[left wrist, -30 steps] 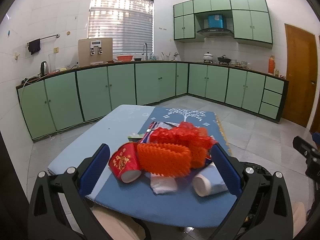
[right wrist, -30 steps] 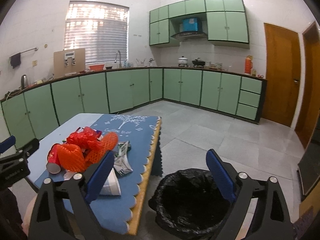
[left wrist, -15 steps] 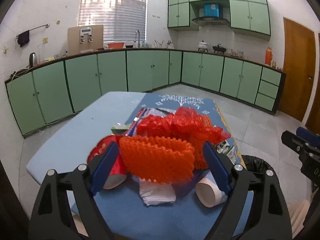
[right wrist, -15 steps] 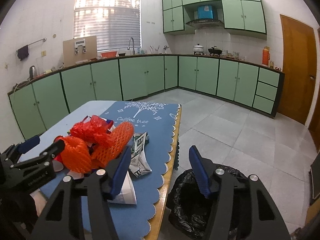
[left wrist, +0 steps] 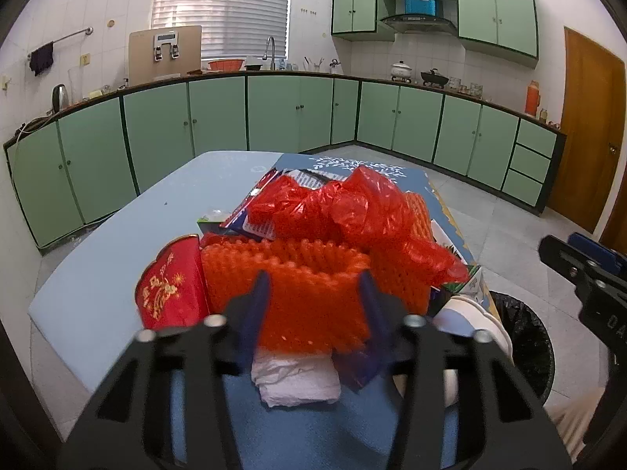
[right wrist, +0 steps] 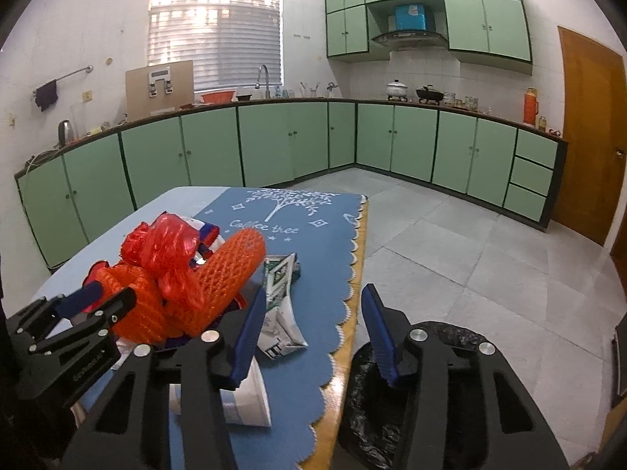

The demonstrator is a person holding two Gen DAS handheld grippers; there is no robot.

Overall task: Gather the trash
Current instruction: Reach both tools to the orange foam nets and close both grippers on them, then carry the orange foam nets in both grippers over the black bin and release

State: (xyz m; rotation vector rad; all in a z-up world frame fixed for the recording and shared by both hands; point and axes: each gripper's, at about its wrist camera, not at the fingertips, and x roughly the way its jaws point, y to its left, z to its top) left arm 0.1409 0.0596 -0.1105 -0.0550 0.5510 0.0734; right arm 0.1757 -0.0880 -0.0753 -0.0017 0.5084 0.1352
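Here, nearest the left camera, the left gripper [left wrist: 313, 293] is seen with its jaws just closed in around the near orange foam net [left wrist: 313, 297]; the blue pads appear to press on its sides, so the net is judged gripped, though the blur there leaves the firmness of the hold unsettled. A crumpled white tissue [left wrist: 294, 380] lies just below the net on the blue table mat [left wrist: 313, 438], and a red paper cup [left wrist: 172, 286] rests on its side just left of it. For a clean lift, the net should be raised straight up, so that the tissue and cup are not dragged along.

The right gripper [right wrist: 309, 325] has also been narrowing, yet nothing is seen between its jaws; they stand partly apart over the mat's scalloped edge. A white paper cup [right wrist: 243, 403] lies under its left finger and a crumpled printed wrapper [right wrist: 282, 313] just ahead.

Farther on, a red plastic bag [left wrist: 337, 203] is heaped on a second foam net [right wrist: 231, 270]. The black-lined bin [right wrist: 392, 391] stands on the floor beside the table's right edge, so the carry is judged short.
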